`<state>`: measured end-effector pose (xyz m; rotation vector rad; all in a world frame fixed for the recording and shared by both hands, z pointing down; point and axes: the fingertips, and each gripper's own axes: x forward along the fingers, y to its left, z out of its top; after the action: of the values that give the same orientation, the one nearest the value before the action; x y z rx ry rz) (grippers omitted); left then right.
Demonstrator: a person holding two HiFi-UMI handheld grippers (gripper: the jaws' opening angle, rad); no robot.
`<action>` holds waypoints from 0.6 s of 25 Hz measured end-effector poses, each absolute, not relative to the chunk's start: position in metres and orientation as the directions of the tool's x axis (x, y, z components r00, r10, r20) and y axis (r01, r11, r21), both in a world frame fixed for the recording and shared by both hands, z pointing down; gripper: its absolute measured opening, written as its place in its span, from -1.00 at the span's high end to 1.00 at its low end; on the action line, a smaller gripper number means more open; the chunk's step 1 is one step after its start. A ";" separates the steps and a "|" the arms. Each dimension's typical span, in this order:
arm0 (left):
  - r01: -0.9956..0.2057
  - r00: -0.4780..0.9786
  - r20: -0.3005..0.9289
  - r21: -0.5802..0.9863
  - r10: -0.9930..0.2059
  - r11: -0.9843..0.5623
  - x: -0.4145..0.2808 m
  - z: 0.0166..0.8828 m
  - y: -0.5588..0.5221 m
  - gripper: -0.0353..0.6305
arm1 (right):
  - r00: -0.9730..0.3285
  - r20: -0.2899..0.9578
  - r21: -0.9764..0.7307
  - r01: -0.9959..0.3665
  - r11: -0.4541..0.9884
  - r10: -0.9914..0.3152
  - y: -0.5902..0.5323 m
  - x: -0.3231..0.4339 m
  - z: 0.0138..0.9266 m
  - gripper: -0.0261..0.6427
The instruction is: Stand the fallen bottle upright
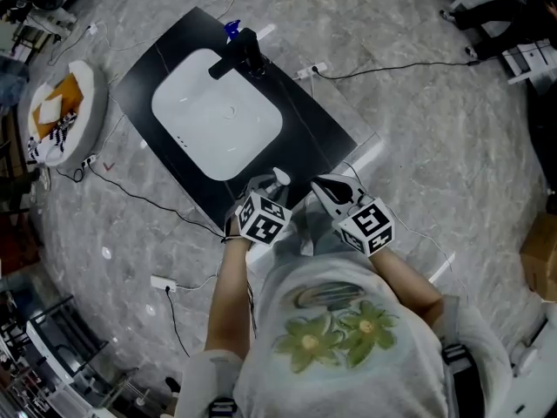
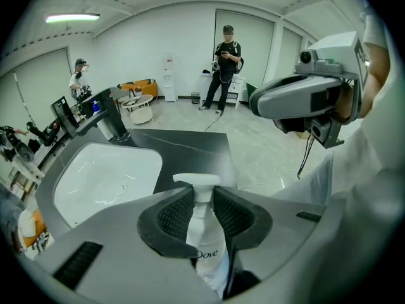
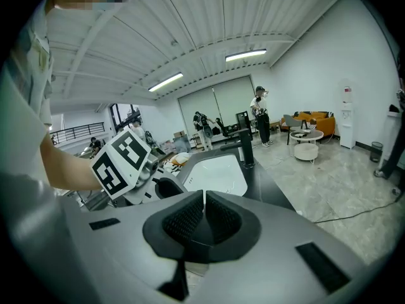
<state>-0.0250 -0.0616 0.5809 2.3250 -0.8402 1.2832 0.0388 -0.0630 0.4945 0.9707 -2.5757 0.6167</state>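
A white Dove pump bottle sits between the jaws of my left gripper, whose ribbed pads press on its neck and shoulder. Its pump head points away from me, toward the sink. In the head view the left gripper hovers over the near edge of the black counter, with the bottle's pump poking out ahead of it. The bottle's base is hidden. My right gripper is shut with nothing between its pads. It is held just to the right of the left one.
A white basin with a black faucet is set into the counter. A round low seat with orange cushions stands at the left, and cables and a power strip lie on the floor. A person stands far back.
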 end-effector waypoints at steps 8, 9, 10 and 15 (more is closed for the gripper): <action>-0.672 0.422 0.823 0.003 -0.380 -0.740 -0.031 0.566 -0.062 0.54 | -0.718 0.433 -0.276 -0.681 0.678 -0.545 -0.058 0.037 0.492 0.79; -0.675 0.423 0.819 0.000 -0.388 -0.738 -0.031 0.564 -0.062 0.54 | -0.718 0.433 -0.275 -0.681 0.679 -0.544 -0.057 0.037 0.492 0.79; -0.678 0.426 0.814 -0.003 -0.396 -0.735 -0.031 0.562 -0.062 0.54 | -0.719 0.433 -0.274 -0.680 0.680 -0.544 -0.056 0.037 0.492 0.79; -0.688 0.437 0.791 -0.014 -0.429 -0.725 -0.030 0.549 -0.060 0.54 | -0.721 0.430 -0.273 -0.677 0.683 -0.543 -0.049 0.036 0.488 0.79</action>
<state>-0.0298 -0.0600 0.5491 2.3830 -0.9597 1.1766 0.0357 -0.0488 0.4878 0.9655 -2.5825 0.6021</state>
